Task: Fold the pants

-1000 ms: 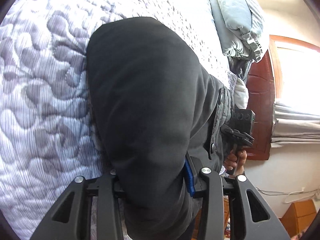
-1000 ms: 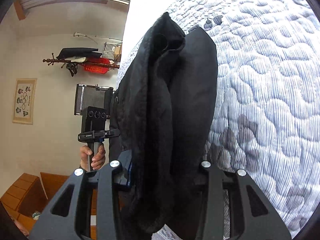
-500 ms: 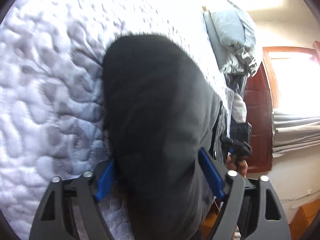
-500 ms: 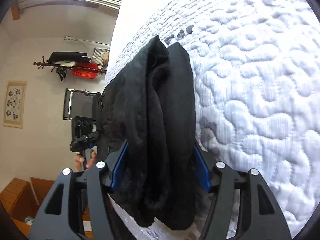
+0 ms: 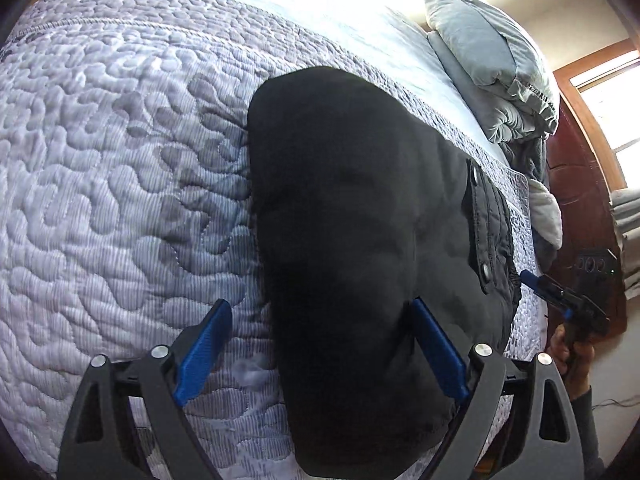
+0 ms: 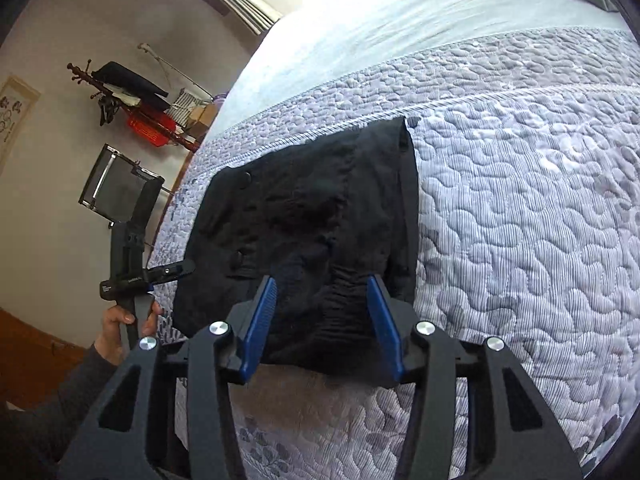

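Observation:
The black pants (image 5: 352, 232) lie folded into a compact stack on the quilted bed cover (image 5: 120, 184). In the left wrist view my left gripper (image 5: 320, 348) is open, its blue pads apart, the near end of the fold lying between them untouched. In the right wrist view the pants (image 6: 312, 220) show their elastic waistband toward me. My right gripper (image 6: 322, 320) is open, its pads standing either side of the waistband without pinching it. Each gripper shows in the other's view: the right one (image 5: 560, 296), the left one (image 6: 160, 272).
Grey pillows and bedding (image 5: 492, 64) are piled at the head of the bed, beside a dark wooden door (image 5: 576, 184). A coat rack with clothes and a red basket (image 6: 136, 108) stands by the wall, and a black chair (image 6: 116, 188) near the bed edge.
Both grippers have opened and let go of the pants, which now lie flat on the quilt. Both have drawn back a little from the fold.

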`<state>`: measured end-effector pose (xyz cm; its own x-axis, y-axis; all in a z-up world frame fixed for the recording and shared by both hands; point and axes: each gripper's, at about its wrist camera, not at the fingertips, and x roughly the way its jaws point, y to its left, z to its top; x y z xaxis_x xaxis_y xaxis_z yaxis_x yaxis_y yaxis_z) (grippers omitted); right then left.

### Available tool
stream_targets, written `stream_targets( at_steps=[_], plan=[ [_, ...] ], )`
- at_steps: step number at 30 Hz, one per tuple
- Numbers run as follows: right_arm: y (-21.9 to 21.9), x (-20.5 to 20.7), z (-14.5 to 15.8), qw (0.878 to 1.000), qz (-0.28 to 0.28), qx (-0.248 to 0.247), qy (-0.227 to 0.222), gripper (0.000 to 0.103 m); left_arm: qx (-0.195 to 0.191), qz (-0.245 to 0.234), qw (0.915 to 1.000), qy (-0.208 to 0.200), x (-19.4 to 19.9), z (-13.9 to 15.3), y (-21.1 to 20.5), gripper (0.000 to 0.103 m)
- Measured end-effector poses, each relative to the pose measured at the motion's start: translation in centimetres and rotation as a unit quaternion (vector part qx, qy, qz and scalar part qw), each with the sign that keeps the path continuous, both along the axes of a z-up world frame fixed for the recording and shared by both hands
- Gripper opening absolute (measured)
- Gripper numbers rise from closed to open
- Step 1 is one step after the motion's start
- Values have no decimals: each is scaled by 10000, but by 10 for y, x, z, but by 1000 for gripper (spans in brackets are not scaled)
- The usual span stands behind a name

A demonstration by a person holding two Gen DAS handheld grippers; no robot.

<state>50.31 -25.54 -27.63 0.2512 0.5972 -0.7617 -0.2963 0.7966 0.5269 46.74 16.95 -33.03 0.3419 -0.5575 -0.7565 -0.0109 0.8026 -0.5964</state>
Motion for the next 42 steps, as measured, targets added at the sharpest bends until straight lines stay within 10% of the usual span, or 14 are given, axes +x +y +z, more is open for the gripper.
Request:
stream_targets(
  at_steps=[9,16,23,29,42],
  plan=[
    [-12,-13,-3,9994,-343,34,77,44,323,181,9983,-447,-29,29,1,92],
    [-27,-63,45,9947,-994,-28,-271,75,878,410,9863,-1338,-93,109,2,99],
    [-15,-155,115,9870,-1339,-224,-858,92,1578,989,9600,-2092,-180,195,-9,99],
    [11,-257,187,9692,-1366,-788,-1893,99,2437,1404,9214,-2684,-270,257,-22,99],
    [50,-418,263,9334,-1273,-1220,-3126,100,2866,1518,8944,-3080,-414,348,-67,99]
  ],
)
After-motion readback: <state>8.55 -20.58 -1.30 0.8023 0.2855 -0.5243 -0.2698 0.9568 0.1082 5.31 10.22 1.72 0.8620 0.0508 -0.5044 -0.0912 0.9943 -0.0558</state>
